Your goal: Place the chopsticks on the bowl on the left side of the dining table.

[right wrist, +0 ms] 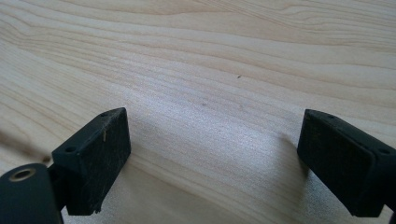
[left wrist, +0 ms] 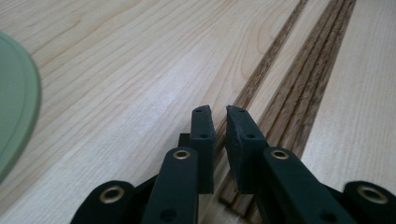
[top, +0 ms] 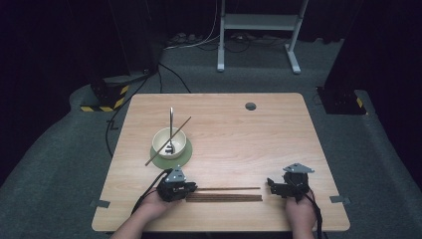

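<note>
Dark brown chopsticks (top: 226, 197) lie in a row near the table's (top: 278, 134) front edge, and the left gripper (left wrist: 218, 110) has pinched its jaws on the end of one. The right gripper (right wrist: 212, 158) rests just past their other end, jaws wide apart, holding nothing. Farther back, one chopstick (top: 168, 141) and a spoon (top: 171, 130) are already in the bowl (top: 169, 143) on its green plate (top: 184, 158), so most sticks are left, I think.

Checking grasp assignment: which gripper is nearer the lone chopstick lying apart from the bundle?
Left. The left gripper sits at the lone chopstick's near end, jaws closed around it. The right gripper is open, just beyond its far end.
</note>
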Tool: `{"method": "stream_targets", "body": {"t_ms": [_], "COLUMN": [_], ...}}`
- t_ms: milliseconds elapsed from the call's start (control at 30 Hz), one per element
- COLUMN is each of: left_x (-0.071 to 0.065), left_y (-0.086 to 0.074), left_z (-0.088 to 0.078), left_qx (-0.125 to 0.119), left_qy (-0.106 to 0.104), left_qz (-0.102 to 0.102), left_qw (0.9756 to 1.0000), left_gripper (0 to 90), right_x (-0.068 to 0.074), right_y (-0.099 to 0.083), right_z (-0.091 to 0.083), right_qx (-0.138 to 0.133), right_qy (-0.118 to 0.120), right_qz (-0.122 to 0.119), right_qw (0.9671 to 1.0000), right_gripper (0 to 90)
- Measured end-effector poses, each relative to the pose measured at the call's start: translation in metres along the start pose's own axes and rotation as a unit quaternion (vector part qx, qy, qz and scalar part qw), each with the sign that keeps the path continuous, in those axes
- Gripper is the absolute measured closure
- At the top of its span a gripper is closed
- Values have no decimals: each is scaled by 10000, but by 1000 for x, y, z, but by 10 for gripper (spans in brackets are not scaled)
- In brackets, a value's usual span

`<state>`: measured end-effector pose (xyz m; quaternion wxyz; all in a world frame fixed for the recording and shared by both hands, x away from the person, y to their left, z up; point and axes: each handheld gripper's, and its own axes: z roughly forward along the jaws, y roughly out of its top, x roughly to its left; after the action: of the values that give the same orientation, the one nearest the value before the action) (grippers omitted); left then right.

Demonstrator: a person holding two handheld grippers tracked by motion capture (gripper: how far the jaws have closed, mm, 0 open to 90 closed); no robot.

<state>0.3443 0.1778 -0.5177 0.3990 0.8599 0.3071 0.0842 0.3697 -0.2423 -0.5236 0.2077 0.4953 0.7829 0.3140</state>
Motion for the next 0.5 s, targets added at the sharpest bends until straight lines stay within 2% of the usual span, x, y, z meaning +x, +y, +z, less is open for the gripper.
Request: {"method": "stream_targets", "body": {"t_ms": [67, 167, 200, 300, 367, 500], "left_x": [5, 11, 13, 15, 13, 13], "left_y": [-2, -5, -6, -7, -7, -7], "left_z": [-3, -8, -10, -15, -13, -8], "left_qx": [33, 30, 37, -37, -31, 70], "left_qy": [71, 252, 269, 233, 288, 250], "left_qz": [47, -25, -69, -41, -9, 164], "left_qw": [10000, 9997, 9996, 9997, 9996, 9995], "left_gripper": [810, 812, 812, 812, 793, 753], "right_x": [0, 0, 0, 0, 0, 0], "right_y": [0, 0, 0, 0, 0, 0], "right_z": [0, 0, 0, 0, 1, 0], "right_qx": [-11, -7, -7, -18, -48, -9], "right_qy": [-8, 1, 1, -7, -30, 2], "right_qz": [3, -16, -16, -14, -14, -19], "right_qw": [10000, 10000, 10000, 10000, 10000, 10000], "right_gripper": [97, 97, 97, 97, 97, 97]}}
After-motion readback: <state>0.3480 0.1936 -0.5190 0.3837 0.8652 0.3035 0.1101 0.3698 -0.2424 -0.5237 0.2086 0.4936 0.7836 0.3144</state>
